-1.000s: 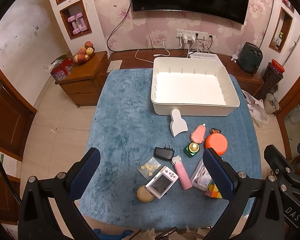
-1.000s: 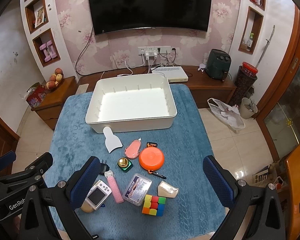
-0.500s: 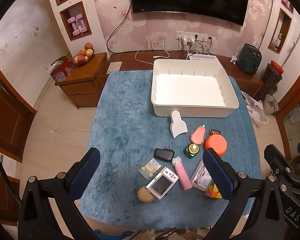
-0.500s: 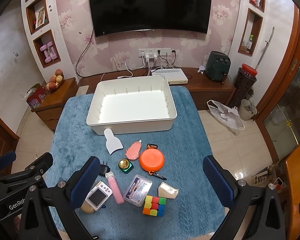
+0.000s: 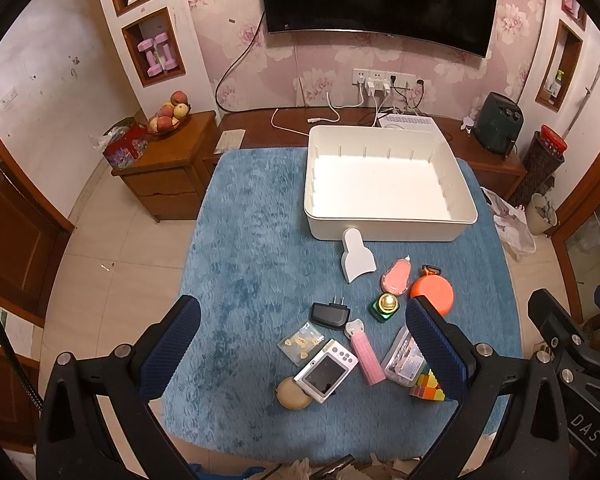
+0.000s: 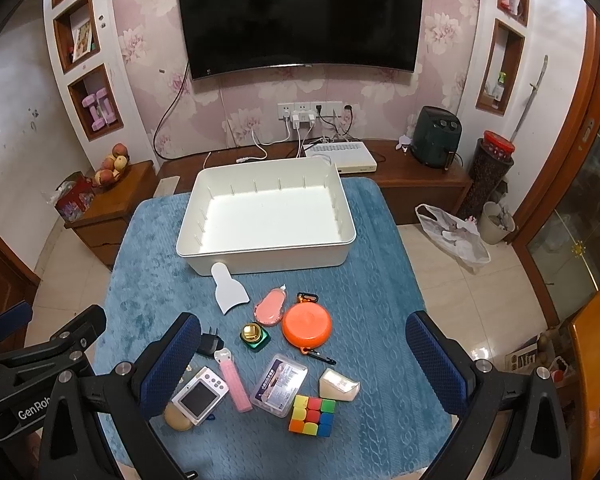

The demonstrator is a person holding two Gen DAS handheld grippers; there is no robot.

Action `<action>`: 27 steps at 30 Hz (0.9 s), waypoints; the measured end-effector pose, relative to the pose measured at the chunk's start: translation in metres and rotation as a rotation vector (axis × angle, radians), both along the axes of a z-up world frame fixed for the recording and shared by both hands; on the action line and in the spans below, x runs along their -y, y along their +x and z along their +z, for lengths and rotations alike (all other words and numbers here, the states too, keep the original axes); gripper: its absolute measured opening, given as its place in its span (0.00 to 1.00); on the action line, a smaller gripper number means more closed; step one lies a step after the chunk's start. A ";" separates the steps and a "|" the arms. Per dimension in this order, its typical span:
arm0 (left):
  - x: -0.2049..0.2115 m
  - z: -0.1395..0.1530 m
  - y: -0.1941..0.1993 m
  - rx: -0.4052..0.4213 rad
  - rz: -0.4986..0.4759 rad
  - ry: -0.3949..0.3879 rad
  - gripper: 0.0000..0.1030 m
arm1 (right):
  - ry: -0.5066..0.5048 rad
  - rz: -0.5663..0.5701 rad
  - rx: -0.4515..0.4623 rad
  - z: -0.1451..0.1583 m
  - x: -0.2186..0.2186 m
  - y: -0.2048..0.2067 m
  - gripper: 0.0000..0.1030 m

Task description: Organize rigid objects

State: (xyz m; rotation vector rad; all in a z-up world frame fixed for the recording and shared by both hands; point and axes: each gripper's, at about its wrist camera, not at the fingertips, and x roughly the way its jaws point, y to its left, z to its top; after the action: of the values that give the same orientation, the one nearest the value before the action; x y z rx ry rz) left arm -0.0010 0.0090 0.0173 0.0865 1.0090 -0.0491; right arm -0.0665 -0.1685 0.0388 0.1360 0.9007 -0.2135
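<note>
— Materials and shapes?
— A white, ribbed plastic bin (image 6: pixel 266 220) stood empty at twelve o'clock on the plush blue cloth (image 6: pixel 148 280). The scraper (image 6: pixel 228 286), orange disc (image 6: pixel 307 326), camera (image 6: pixel 200 394) and other small objects lay loose near six.
— The grippers?
— Left gripper (image 5: pixel 302 354) and right gripper (image 6: pixel 302 364) both hung apart, empty.
— Differences between views?
— Only the right view showed the puzzle cube (image 6: pixel 312 416) whole.

A white bin (image 6: pixel 266 254) sits at the table's (image 6: pixel 380 264) far edge. Camera (image 6: pixel 200 395), Rubik's cube (image 6: pixel 312 416) and orange disc (image 6: pixel 307 325) lie near its front edge, below the wide-spread right gripper (image 6: pixel 300 364).
</note>
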 end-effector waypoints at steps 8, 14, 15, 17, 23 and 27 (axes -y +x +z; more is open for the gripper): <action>0.002 0.000 -0.001 0.012 0.004 -0.001 0.99 | 0.001 0.009 0.016 -0.002 0.002 -0.002 1.00; 0.004 0.002 -0.003 0.017 0.003 -0.008 0.99 | 0.001 0.011 0.022 -0.002 0.001 -0.004 1.00; 0.004 0.002 -0.004 0.020 0.003 -0.009 0.99 | -0.002 0.012 0.026 -0.002 0.000 -0.005 1.00; 0.004 0.002 -0.004 0.019 0.003 -0.011 0.99 | -0.010 0.014 0.029 -0.002 -0.001 -0.005 1.00; 0.001 -0.002 -0.006 0.004 -0.008 -0.018 0.99 | -0.001 0.008 0.016 -0.005 -0.006 -0.006 1.00; -0.005 -0.006 -0.005 -0.010 -0.015 -0.019 0.99 | -0.001 0.005 0.005 -0.007 -0.012 -0.005 1.00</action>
State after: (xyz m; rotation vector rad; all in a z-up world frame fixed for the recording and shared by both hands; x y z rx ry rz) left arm -0.0058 0.0138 0.0115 0.0762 1.0181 -0.0729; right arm -0.0712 -0.1560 0.0319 0.1334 0.8955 -0.2093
